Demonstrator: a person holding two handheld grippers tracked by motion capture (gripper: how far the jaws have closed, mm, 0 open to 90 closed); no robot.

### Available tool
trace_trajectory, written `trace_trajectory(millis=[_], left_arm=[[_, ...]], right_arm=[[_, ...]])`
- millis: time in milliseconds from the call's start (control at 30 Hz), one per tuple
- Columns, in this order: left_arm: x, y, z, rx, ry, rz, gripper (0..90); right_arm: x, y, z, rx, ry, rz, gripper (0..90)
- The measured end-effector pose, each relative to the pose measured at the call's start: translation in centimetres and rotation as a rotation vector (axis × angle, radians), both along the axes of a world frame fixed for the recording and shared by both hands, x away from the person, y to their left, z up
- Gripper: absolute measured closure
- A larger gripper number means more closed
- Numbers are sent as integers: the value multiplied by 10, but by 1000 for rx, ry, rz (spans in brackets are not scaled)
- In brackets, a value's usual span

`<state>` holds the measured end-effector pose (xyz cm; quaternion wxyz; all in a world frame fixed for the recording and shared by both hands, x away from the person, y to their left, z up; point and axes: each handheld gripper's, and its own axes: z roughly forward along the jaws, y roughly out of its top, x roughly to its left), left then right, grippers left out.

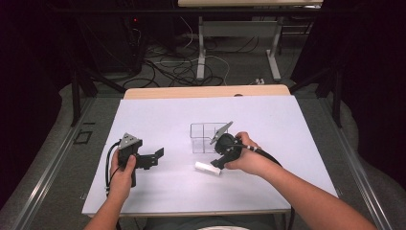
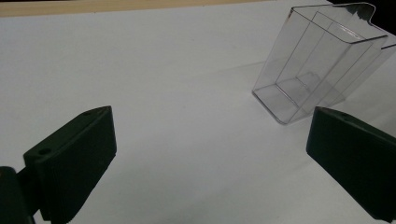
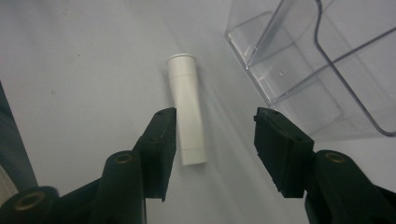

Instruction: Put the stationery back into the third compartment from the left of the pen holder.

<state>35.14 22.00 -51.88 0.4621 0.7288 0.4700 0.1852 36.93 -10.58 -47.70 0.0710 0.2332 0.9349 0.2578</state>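
A short white tube (image 1: 207, 168) lies flat on the white table sheet (image 1: 158, 120), just in front of a clear plastic box (image 1: 207, 139) with two compartments. My right gripper (image 1: 218, 163) points down over the tube's right end. In the right gripper view the tube (image 3: 187, 109) lies between the parted jaws, close beside the left finger (image 3: 161, 140), and my right gripper (image 3: 215, 119) is open with no squeeze on it. The box (image 3: 322, 70) stands just to the right. My left gripper (image 1: 154, 159) rests at the left, wide open (image 2: 210, 130) and holding nothing, aimed toward the box (image 2: 317, 60).
A wooden table edge (image 1: 206, 91) runs along the far side of the sheet. Beyond it are table legs and loose cables (image 1: 186, 67) on the floor. Metal rails (image 1: 52, 163) flank the table on both sides.
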Motion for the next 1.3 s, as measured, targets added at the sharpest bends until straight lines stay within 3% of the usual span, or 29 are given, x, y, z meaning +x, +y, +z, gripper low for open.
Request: trace_trajectory(millis=[400,533,800,1300], left_arm=[[0,1,0,-4,4,-2,16],[1,1,0,-3,2,-5,17],[1,0,-1,-1,7,-5,20],[1,0,-2,3,9,-11,20]], right_arm=[[5,18,-6,10,21,9,422],[6,25,-9,39,38,4,425],[4,37,-16,-24,52,63,506],[9,46,-32,-104,93,80,596]])
